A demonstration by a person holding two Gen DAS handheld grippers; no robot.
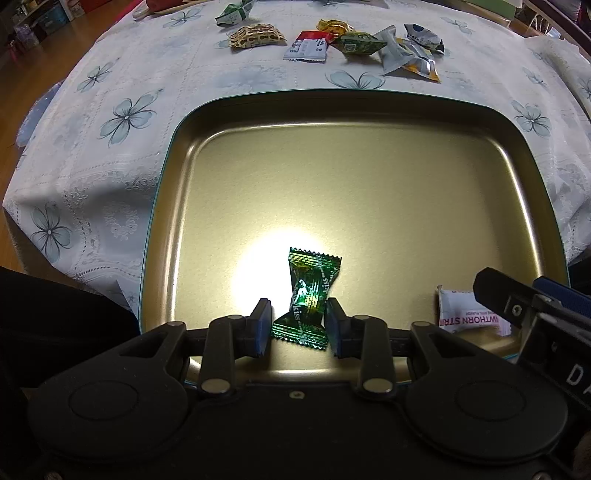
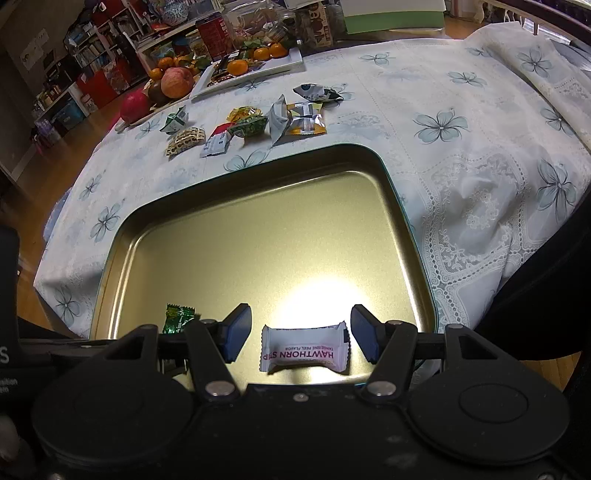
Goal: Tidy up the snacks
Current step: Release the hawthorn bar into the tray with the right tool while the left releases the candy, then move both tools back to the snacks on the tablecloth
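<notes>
We had our left gripper (image 1: pixel 298 320) low over the near edge of the gold tin tray (image 1: pixel 369 110), its blue pads closed against the waist of a green "kiss" candy (image 1: pixel 308 295); whether the candy hung free of the tray floor or rested on it we could not tell. Our right gripper (image 2: pixel 301 334) sat just beside it at the same near edge, fingers spread wide apart, with the white hawthorn strip packet (image 2: pixel 304 349) lying flat on the tray floor between them and touching neither pad. From the left wrist view, that packet (image 1: pixel 469 312) showed at the right, partly hidden behind the right gripper's body.

The tray stood on a white lace tablecloth (image 1: pixel 110 155) printed with pale blue flowers. Beyond its far rim, the other snacks lay loose on the cloth: a brown patterned packet (image 1: pixel 256 36), a red-and-white packet (image 1: pixel 308 46), a green packet (image 1: pixel 360 42), a grey pillow packet (image 1: pixel 393 50), an orange-and-silver packet (image 1: pixel 423 65), and a green-and-white packet (image 1: pixel 232 14) farther off. In the right wrist view, an apple (image 2: pixel 177 81) and tangerines (image 2: pixel 237 67) lay at the table's far side.
</notes>
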